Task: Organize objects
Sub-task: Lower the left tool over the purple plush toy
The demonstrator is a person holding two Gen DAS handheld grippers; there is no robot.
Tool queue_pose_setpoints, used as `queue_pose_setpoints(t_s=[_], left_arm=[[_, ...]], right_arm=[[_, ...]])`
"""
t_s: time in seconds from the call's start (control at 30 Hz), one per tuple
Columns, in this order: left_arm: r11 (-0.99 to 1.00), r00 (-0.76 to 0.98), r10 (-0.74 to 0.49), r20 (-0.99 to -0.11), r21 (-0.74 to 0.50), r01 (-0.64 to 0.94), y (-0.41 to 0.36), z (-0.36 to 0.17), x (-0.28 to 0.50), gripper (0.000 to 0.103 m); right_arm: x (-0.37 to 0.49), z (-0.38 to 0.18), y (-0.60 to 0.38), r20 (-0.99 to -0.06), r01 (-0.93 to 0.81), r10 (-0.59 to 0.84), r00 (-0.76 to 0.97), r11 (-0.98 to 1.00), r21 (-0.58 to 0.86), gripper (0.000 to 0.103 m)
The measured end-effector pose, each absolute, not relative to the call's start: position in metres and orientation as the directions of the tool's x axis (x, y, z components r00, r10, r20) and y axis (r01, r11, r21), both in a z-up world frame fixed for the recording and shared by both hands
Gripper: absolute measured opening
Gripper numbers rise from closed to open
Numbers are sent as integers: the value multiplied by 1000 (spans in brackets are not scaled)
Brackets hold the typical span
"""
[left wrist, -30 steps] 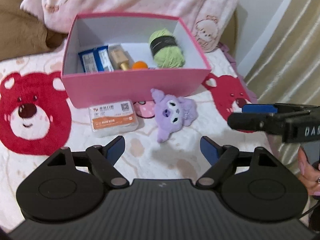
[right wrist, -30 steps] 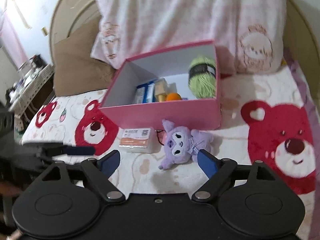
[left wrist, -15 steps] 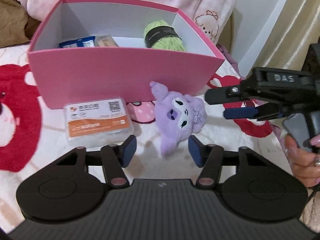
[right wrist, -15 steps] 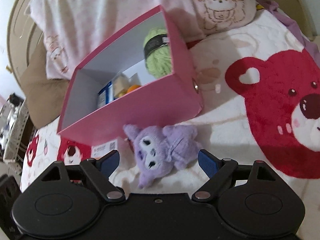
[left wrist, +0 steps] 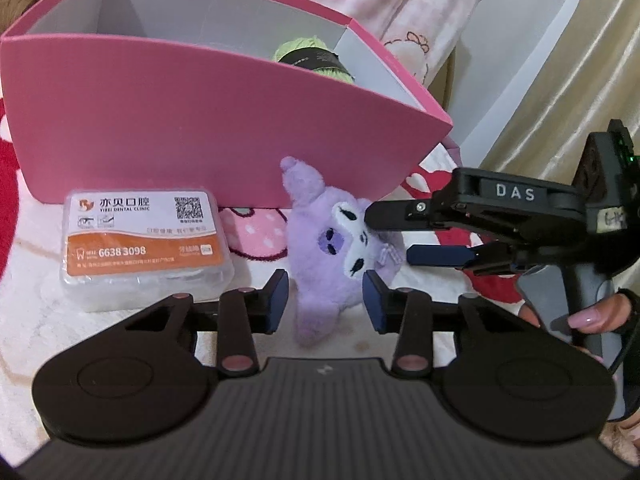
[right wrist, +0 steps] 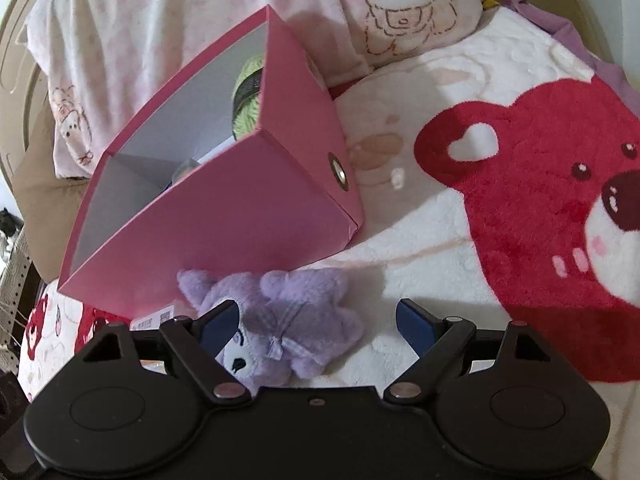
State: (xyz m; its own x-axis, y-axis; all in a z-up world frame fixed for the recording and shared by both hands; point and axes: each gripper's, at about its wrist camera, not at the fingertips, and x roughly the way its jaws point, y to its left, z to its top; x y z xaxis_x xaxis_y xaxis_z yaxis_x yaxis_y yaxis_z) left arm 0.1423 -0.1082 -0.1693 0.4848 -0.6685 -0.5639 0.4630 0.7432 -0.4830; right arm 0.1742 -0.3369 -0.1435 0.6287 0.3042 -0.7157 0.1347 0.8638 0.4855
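A purple plush toy lies on the bear blanket in front of the pink box. My left gripper is low over it, its jaws closing with the plush's lower body between them; the pads do not visibly press. A clear dental-clinic box with an orange label sits left of the plush. My right gripper stands open wide around the plush, one finger over its face. In the left wrist view the right gripper comes in from the right at the plush's head.
Green yarn shows inside the pink box. Pink pillows lie behind it. The blanket carries a big red bear. A curtain hangs at the right. A hand holds the right gripper's handle.
Both grippers have come down and closer to the plush. The left jaws have narrowed around it. The right gripper has rolled and kept its jaws wide.
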Motion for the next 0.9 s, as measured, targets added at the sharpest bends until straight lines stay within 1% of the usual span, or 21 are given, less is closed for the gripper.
queue_pose_setpoints(t_s=[0.07,0.13,0.17,0.2,0.23,0.3,0.4,0.53,0.63,0.77,0.83,0.9], left_arm=[[737,478,-675,-561,-490,465,-109,-174,143,39],[725,468,-689,-554,-509,464,-108,-179,145,37],[713,459,-701,-546,-521,469,-109,-181,145,36],[700,446,-714,-540,-529,480,-109,-182,145,35],[693,441,-721,-535,-526,494,-109,-181,144,35],[681,434,-731,-527,-520,515,-108,-177,143,34],[655,406,-755,-515,-569,497,-105,-174,144,34],[656,368,-753,-545,-577,486,-102,-164,134,34],[635,337,-770,-542,-596,491,-91,-160,120,34],[671,331,-735,-592,-562,484,-81,-158,110,34],[671,328,-737,-591,-579,464,-75,-156,112,34],[668,345,-742,-575,-584,461,-67,-151,114,37]], right_arm=[[174,-146,-339,-705,132,311,637,857,498,87],[174,-146,-339,-699,127,318,640,854,504,76],[174,-147,-339,-700,124,328,634,850,511,67],[174,-146,-339,-700,126,344,626,841,526,63],[173,-144,-339,-699,133,355,620,831,540,63],[168,-138,-337,-699,123,345,627,842,525,59],[161,-131,-334,-701,109,332,631,856,505,56],[150,-126,-331,-716,82,375,589,853,515,50],[141,-118,-319,-710,24,395,582,865,501,48],[136,-118,-306,-747,-27,401,530,889,458,46],[132,-123,-303,-781,-19,374,500,906,422,46],[125,-126,-303,-810,6,293,508,939,344,49]])
